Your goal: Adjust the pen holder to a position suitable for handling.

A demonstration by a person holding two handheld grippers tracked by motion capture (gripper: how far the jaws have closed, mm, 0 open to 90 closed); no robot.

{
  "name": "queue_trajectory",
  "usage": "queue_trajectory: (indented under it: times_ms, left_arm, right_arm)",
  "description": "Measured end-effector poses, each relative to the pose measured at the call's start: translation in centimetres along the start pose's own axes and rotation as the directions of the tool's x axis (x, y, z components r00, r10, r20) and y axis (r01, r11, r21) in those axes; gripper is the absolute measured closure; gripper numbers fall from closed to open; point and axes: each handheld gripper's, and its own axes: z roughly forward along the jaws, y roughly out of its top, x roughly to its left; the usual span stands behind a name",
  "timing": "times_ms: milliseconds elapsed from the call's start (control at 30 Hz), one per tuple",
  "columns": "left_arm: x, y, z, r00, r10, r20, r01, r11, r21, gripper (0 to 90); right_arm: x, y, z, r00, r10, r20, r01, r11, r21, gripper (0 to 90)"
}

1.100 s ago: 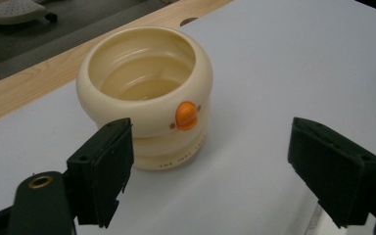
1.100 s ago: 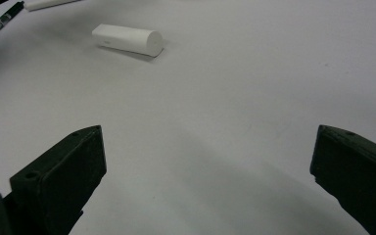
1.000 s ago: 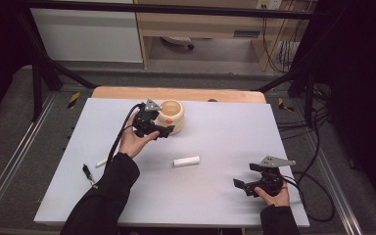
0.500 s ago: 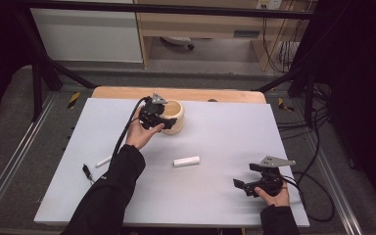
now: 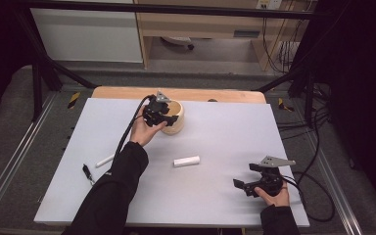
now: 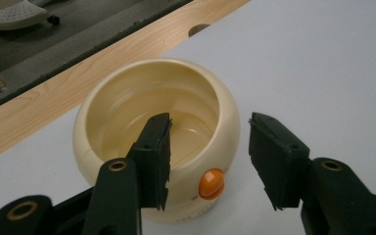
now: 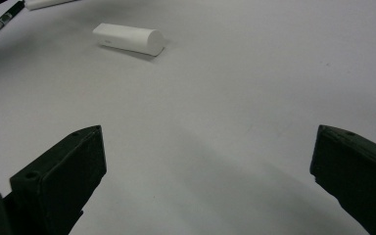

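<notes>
Left gripper view looks straight down on the pot [image 6: 156, 147], a round cream container with an open mouth, a smooth glossy wall and an orange button low on its side. The left gripper [image 6: 209, 161] straddles that wall: one jaw hangs inside the mouth, the other outside, and both pads stand clear of the rim. The jaws have just been closing on the wall but do not press it yet, so the pot is not held. It looks like light, stiff plastic, empty as far as one can see. The glaze is likely slippery and the belly curves away, so the thin rim, pinched between inside and outside, seems the surest hold; a grip around the round body would probably slide off.

In the high view the right gripper [image 5: 254, 182] rests released, jaws wide, near the front right corner of the counter [image 5: 235, 142]. A white cylinder [image 5: 186, 161] lies mid-counter, well apart from it. Near the left edge lie a white stick [image 5: 104, 161] and a small dark pen [image 5: 86, 172]. The pot sits close to the back edge, left of centre.

The top is a flat, matte pale sheet, so things should slide easily. A bare wooden strip [image 5: 225, 94] borders its back edge. Beyond are grey floor, black frame rails, cables on the right and pale cabinets.
</notes>
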Motion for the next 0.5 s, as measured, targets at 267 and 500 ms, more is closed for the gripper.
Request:
queue_trajectory:
  times_ms: [267, 500]
  left_arm:
    - [-0.3, 0.1, 1.0, 0.9995, 0.028, 0.015, -0.029, 0.9990, 0.033, 53.4]
    - [-0.4, 0.2, 1.3, 0.9986, 0.051, 0.010, -0.051, 0.9979, 0.038, 56.9]
  right_arm:
    - [0.0, 0.0, 0.0, 1.0000, 0.002, -0.003, -0.002, 1.000, 0.001, 0.8]
    - [0.0, 0.0, 0.0, 1.0000, -0.001, -0.005, 0.001, 1.000, 0.003, 0.8]
